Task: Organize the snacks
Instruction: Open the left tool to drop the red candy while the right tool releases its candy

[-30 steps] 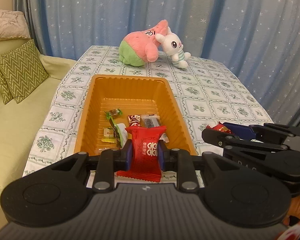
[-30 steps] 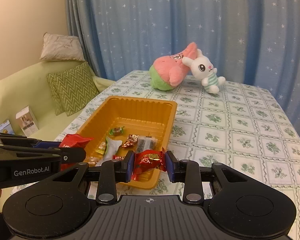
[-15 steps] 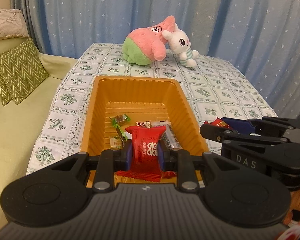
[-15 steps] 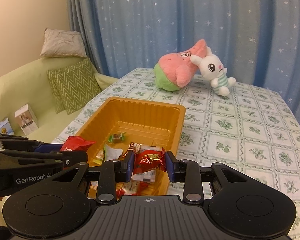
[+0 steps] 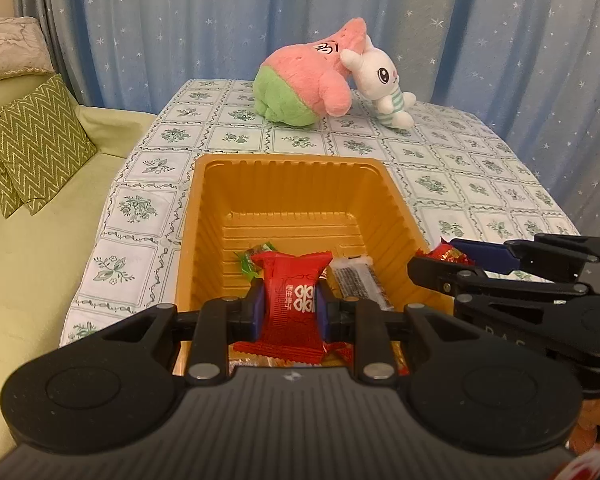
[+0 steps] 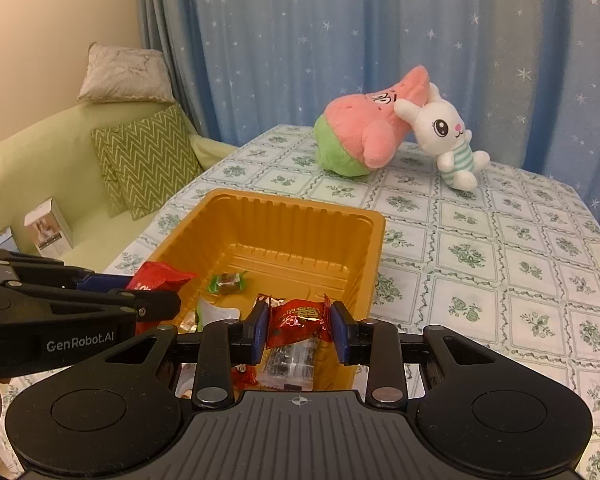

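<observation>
The left claw [image 5: 289, 307] pinches a red packet [image 5: 291, 300] and holds it up over the near end of the orange tray [image 5: 284, 168]. The right claw [image 6: 299, 330] squeezes a shiny red candy [image 6: 299, 318] over the same tray, near its right wall. More snacks [image 6: 227, 282] lie inside the tray. The tray sits on the desk [image 6: 500, 240].
</observation>
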Action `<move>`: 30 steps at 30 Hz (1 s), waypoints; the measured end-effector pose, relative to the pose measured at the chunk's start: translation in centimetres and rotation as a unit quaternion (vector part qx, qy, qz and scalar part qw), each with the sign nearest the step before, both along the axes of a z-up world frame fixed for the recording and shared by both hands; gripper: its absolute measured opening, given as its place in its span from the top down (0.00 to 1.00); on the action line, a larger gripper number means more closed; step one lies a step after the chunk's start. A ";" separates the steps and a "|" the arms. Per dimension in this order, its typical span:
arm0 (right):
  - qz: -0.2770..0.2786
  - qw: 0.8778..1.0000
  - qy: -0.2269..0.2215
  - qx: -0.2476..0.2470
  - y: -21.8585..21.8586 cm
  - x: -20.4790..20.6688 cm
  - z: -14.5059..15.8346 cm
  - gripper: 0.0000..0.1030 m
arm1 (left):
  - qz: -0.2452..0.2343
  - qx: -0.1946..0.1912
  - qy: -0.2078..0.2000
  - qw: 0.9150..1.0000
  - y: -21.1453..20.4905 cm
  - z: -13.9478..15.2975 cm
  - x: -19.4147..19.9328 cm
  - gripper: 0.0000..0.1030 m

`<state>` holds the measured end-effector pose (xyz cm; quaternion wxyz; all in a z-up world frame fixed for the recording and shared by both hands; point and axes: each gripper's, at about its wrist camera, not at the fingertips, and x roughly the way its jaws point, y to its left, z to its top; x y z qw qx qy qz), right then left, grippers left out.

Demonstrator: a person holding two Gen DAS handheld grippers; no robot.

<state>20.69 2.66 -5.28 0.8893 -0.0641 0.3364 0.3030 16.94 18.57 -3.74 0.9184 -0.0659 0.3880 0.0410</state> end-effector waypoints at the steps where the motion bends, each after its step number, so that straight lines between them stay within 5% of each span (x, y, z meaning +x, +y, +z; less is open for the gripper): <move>1: 0.000 1.000 0.001 -0.001 0.1 0.1 -0.1 0.67 | 0.000 0.000 0.001 1.000 0.1 -0.1 0.2 0.78; 13: -0.003 1.000 0.010 -0.004 0.3 1.3 -1.0 0.67 | -0.002 -0.001 0.007 1.000 0.7 -1.0 2.1 0.77; 16: -0.003 1.000 0.012 -0.003 0.3 1.4 -1.1 0.67 | -0.003 -0.009 0.009 1.000 1.0 -1.2 2.1 0.67; 30: -0.001 1.000 0.018 0.013 0.6 1.3 -0.6 0.67 | 0.027 -0.008 0.004 1.000 2.7 -0.8 -1.3 0.58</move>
